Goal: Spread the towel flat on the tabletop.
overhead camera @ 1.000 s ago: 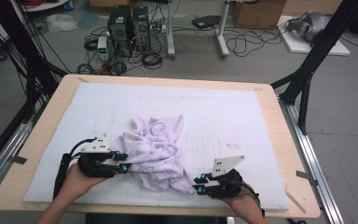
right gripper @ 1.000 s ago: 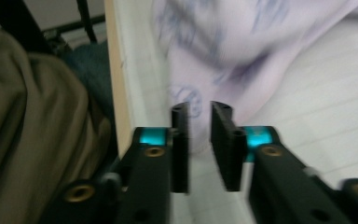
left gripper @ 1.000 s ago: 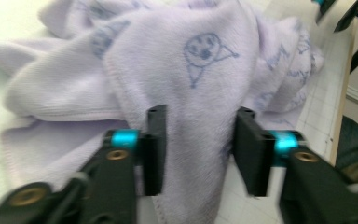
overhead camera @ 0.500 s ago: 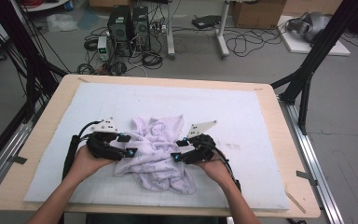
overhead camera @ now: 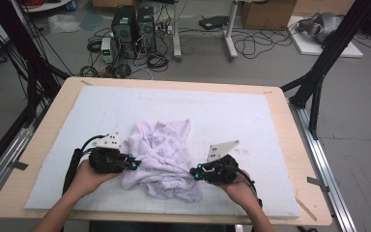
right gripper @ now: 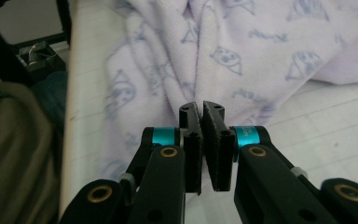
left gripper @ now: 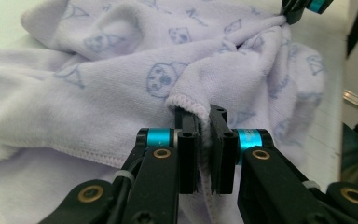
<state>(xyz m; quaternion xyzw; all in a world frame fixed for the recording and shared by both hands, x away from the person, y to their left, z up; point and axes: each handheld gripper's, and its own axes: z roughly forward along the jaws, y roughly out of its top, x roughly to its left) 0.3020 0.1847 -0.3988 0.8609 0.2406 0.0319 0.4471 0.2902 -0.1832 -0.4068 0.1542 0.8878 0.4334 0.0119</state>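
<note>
The towel (overhead camera: 162,162) lies crumpled on the counter (overhead camera: 48,145). Left gripper (overhead camera: 134,165) has just clenched on its hem; right gripper (overhead camera: 192,171) has just clamped, seemingly pinching the opposite edge. Next, probably: lift and spread apart.

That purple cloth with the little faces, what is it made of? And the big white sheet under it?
The purple cloth looks like soft terry or microfibre towelling: a fuzzy, matte pile, a stitched hem and floppy folds. The white sheet looks like a thin, smooth mat, maybe foam or plastic: it lies flat with faint grid lines. I can't be sure of either from looks alone.
</note>
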